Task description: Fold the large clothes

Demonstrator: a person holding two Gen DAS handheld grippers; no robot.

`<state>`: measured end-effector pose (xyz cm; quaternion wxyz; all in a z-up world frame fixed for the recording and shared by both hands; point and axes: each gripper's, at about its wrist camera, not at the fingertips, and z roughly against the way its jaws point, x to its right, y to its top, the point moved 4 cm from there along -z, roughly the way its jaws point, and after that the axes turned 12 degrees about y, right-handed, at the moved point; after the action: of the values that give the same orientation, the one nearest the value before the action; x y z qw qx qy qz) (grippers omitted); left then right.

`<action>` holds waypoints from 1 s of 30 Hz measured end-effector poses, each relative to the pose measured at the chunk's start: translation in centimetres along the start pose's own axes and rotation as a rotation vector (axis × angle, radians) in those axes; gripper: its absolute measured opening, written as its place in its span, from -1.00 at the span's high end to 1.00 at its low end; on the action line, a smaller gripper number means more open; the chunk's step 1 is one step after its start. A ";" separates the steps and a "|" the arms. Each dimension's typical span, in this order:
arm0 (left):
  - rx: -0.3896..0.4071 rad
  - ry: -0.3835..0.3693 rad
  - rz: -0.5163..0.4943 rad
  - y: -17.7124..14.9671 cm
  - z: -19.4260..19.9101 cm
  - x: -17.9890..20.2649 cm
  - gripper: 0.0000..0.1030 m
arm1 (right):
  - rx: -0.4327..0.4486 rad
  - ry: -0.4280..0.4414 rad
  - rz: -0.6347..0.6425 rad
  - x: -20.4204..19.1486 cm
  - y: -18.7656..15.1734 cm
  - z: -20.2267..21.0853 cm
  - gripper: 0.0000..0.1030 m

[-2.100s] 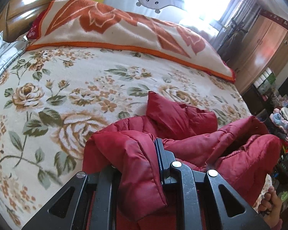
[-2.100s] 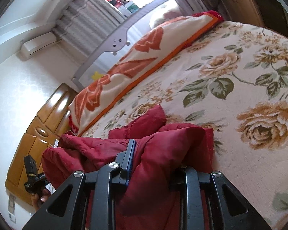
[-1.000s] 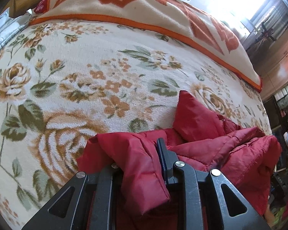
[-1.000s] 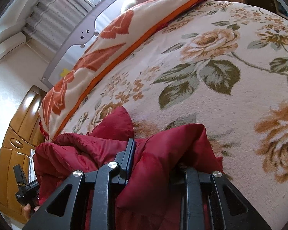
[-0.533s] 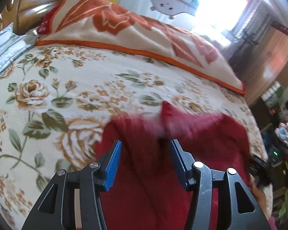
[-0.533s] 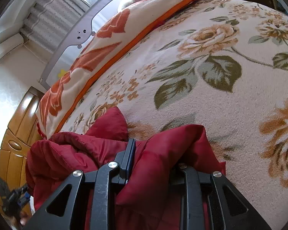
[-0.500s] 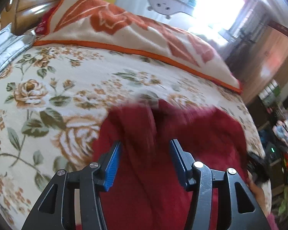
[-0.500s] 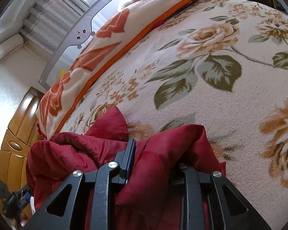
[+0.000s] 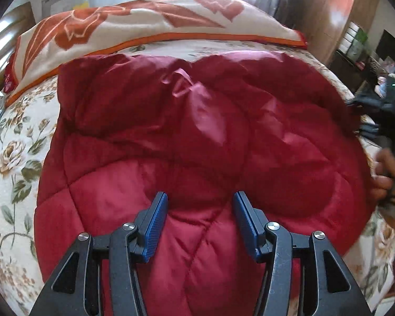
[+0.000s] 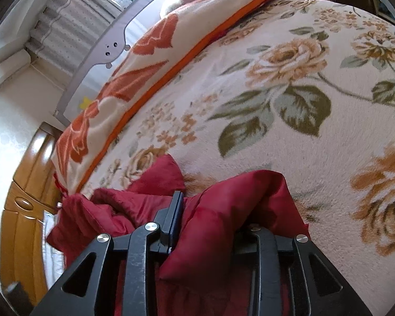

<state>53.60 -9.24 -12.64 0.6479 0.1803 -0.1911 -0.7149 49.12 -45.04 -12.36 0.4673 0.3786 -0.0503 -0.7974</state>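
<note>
Jacket position: one red quilted jacket [image 9: 197, 137] lay spread on the bed [image 9: 15, 158], near edge under the left gripper [image 9: 200, 223], far edge close to the folded blanket [image 9: 144, 23]. In the right wrist view it was bunched at the near left of the bed [image 10: 316, 105].
Left gripper: jaws stood apart, blue pads [image 9: 155, 226] bare, nothing pinched; jacket showed in the gap below them, contact unclear.
Right gripper: right gripper [image 10: 213, 216] had a thick fold of jacket [image 10: 237, 205] between its jaws; jaws were opening, cloth still filled the gap and draped over the right finger.
Right gripper, other view: a dark blur at the jacket's right edge with a hand [image 9: 392, 179] beside it.
Counts: one jacket; two grippers; one hand seen; one folded blanket; one bed cover with rose print.
Surroundings: orange-and-cream blanket [image 10: 134, 65] lay across the far side of the bed; grey rail [image 10: 110, 50] behind it; wooden headboard [image 10: 26, 189] at left in the right wrist view; wardrobe [image 9: 337, 13] far right in the left wrist view; curtains [image 10: 73, 18] and a bright window far back.
Obstructions: bunched jacket hid the right gripper's right pad; rest of the bed cover lay bare.
</note>
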 end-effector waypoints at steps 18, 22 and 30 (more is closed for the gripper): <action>0.000 0.048 0.035 1.5 -1.9 0.4 -0.01 | -0.088 -0.029 0.416 -8.0 -5.3 2.6 -0.32; -0.005 0.055 0.051 2.3 -2.7 -0.8 -0.01 | -0.187 -0.119 0.360 -4.8 -5.3 -1.2 -0.32; -0.056 0.093 0.108 4.0 -6.0 -2.5 0.05 | -0.225 -0.192 0.289 -1.4 -4.3 -4.4 -0.38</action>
<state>60.34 -7.30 -15.79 0.6985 0.1848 -0.1501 -0.6748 49.37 -40.31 -16.56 0.6092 0.2352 -0.0592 -0.7550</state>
